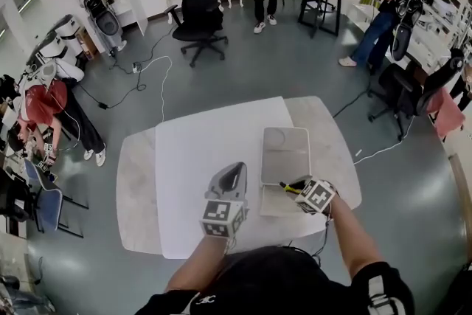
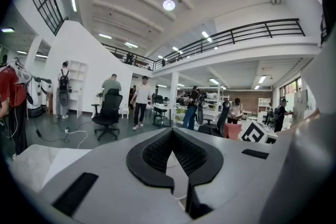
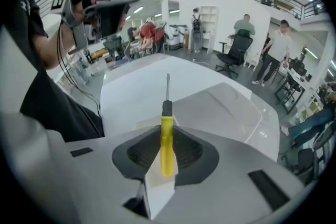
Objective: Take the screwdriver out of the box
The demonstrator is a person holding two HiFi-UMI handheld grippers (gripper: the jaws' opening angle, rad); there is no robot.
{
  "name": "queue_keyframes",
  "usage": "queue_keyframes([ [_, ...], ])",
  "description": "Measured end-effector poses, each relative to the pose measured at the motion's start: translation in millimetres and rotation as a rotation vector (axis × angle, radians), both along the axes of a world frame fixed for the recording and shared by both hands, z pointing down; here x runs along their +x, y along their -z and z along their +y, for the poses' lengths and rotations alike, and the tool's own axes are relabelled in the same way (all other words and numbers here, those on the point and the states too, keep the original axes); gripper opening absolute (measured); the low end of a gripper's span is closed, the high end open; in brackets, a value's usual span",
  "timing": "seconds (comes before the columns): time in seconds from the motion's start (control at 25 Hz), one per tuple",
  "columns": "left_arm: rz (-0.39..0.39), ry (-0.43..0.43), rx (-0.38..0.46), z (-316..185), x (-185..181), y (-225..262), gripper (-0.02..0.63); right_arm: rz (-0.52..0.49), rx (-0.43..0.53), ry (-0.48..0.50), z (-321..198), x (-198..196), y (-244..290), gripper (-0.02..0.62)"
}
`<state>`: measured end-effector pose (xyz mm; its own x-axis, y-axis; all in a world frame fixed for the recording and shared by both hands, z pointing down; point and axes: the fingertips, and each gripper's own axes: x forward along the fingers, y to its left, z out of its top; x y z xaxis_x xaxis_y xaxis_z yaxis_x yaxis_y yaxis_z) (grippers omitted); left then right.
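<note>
A yellow-handled screwdriver (image 1: 290,187) (image 3: 166,147) is clamped by its handle in my right gripper (image 1: 300,189) (image 3: 167,131), its thin metal shaft pointing forward over the table. It hangs above the near part of the open grey box (image 1: 285,150) (image 3: 233,107), whose lid lies flat on the far side. My left gripper (image 1: 231,173) (image 2: 171,139) hovers over the white sheet left of the box, jaws together and holding nothing.
A white sheet (image 1: 199,158) covers the left and middle of the pale table (image 1: 136,188). Beyond the table stand a black office chair (image 1: 199,7), several people and cables on the floor (image 1: 151,77).
</note>
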<state>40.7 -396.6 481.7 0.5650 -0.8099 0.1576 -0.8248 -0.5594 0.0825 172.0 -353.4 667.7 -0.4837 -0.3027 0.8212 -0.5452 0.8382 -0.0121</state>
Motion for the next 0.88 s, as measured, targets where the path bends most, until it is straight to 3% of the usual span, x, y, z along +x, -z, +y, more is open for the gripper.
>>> queue_keyframes([
  [0.4,0.001,-0.036,0.010,-12.8,12.6,8.0,0.011,-0.259,0.286,-0.295,-32.8,14.5,109.9,0.073],
  [0.88,0.005,-0.068,0.058,-16.4,35.4,21.3,0.011,-0.478,0.736,-0.677,-43.2,67.5,212.8,0.072],
])
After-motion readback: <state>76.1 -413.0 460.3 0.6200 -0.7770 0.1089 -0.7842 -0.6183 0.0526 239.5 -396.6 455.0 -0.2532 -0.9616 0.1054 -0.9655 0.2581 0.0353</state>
